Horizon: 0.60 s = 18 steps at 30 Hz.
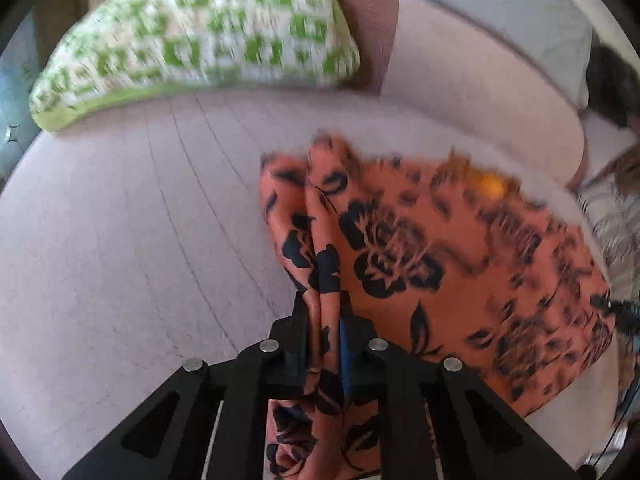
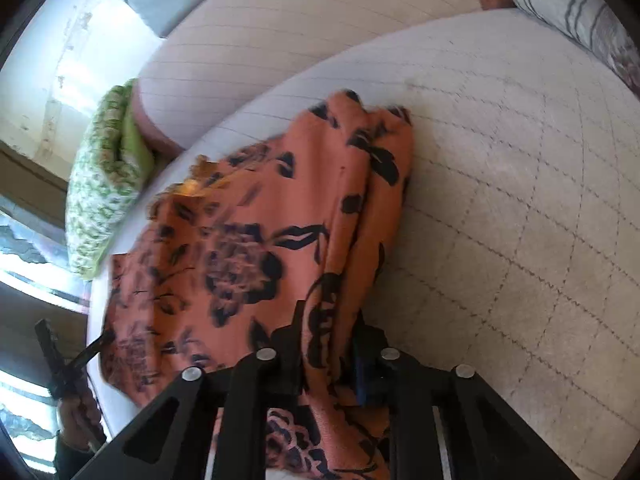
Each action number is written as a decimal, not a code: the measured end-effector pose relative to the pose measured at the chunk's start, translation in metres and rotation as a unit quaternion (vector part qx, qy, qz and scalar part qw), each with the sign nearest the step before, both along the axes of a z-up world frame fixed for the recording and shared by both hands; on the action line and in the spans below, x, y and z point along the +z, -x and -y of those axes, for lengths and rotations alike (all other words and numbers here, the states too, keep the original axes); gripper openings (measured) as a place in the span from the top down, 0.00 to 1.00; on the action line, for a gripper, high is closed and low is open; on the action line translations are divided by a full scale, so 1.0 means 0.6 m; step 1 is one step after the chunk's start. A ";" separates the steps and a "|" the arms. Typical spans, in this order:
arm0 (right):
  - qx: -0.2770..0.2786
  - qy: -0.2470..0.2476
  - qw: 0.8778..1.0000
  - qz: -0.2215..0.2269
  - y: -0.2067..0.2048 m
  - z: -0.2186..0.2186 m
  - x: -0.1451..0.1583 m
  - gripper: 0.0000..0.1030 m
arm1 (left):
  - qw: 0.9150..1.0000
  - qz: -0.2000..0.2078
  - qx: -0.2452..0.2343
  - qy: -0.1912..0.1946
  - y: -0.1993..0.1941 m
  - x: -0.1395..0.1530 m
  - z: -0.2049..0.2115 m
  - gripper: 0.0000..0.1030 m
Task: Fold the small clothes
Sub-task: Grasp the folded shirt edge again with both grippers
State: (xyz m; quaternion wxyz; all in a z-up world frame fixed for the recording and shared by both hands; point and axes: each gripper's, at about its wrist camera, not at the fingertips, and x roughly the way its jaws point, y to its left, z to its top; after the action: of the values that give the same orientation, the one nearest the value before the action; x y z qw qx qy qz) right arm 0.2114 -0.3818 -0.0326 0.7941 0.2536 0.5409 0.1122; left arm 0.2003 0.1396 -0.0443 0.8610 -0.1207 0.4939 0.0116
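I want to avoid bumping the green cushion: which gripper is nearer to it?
Left. The left gripper holds the orange cloth on the side toward the green cushion; the right gripper holds the far edge.

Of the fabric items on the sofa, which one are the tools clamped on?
The orange cloth with black flowers, pinched by both tools; the green-and-white checked cushion lies untouched at the back.

Pale quilted sofa (image 1: 120,240), green-checked cushion (image 1: 192,36), striped pillow (image 2: 568,0), bright daylight

Orange black-flowered garment (image 1: 420,240), green-white cushion (image 1: 192,36)
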 end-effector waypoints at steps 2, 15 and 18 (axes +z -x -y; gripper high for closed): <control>0.001 -0.016 1.000 0.023 0.011 0.003 0.045 0.85 | 0.999 0.033 -0.002 0.009 0.022 0.054 0.003 0.88; 0.042 0.002 0.999 -0.009 0.282 0.013 0.067 0.71 | 0.999 -0.027 -0.011 0.022 0.337 0.038 0.005 0.76; 0.027 0.058 0.997 -0.042 0.329 0.019 -0.001 0.56 | 0.998 -0.040 0.029 0.042 0.367 -0.001 -0.029 0.53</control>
State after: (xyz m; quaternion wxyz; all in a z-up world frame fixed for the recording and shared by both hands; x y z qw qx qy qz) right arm 0.0142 -0.3931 -0.0335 0.7808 0.1966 0.5860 0.0912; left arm -0.0197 0.1570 -0.0452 0.8339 -0.1706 0.5244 0.0202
